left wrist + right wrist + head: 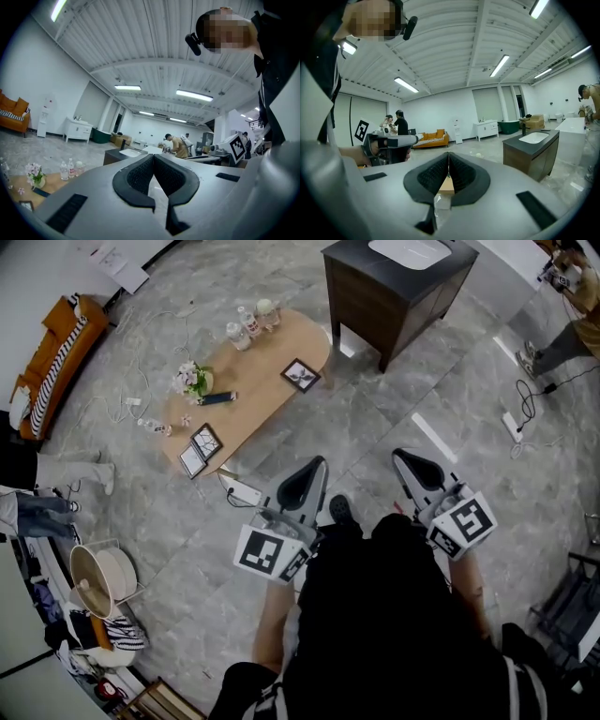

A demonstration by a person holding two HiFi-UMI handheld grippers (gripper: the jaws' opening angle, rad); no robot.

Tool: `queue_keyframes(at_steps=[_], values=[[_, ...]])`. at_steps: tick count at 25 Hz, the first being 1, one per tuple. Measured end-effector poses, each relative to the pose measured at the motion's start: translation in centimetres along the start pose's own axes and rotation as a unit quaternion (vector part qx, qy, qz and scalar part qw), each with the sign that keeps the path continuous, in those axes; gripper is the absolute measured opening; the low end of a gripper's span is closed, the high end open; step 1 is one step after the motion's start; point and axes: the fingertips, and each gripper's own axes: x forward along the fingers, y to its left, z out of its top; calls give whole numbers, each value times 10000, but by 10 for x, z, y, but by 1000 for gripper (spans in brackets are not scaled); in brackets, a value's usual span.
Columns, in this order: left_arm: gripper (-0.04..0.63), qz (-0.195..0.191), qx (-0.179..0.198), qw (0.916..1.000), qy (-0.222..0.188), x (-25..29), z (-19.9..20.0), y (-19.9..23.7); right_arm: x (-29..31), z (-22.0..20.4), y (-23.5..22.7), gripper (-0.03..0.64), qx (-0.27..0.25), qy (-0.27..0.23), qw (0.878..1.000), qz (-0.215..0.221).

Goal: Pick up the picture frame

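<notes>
So the left gripper and right gripper are both hanging clenched and empty while the picture frame, black-rimmed with a white mat, is lying flat by the wooden table's right-hand end.

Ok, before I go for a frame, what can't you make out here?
- Head view: the three picture frames on the table are too small to tell their pictures, or lying flat from propped up.
- Left gripper view: one frame is tiny and dim at the lower-left edge, beside the body of the left gripper.
- Right gripper view: the shut right gripper hides the table but for a sliver; no frame shows.
</notes>
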Motion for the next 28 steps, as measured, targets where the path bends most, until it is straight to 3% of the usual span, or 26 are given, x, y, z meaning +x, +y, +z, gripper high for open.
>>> queue_keyframes(at_steps=[13,20,28], values=[[14,156,-83,9997,161,23,-7,45,46,-1,-22,13,97,98,9998,155],[14,478,5,9986,231,58,10,65,77,24,-64,12,149,-114,9991,390],[14,802,141,9966,155,132,35,79,108,48,-138,12,112,-224,9968,754]])
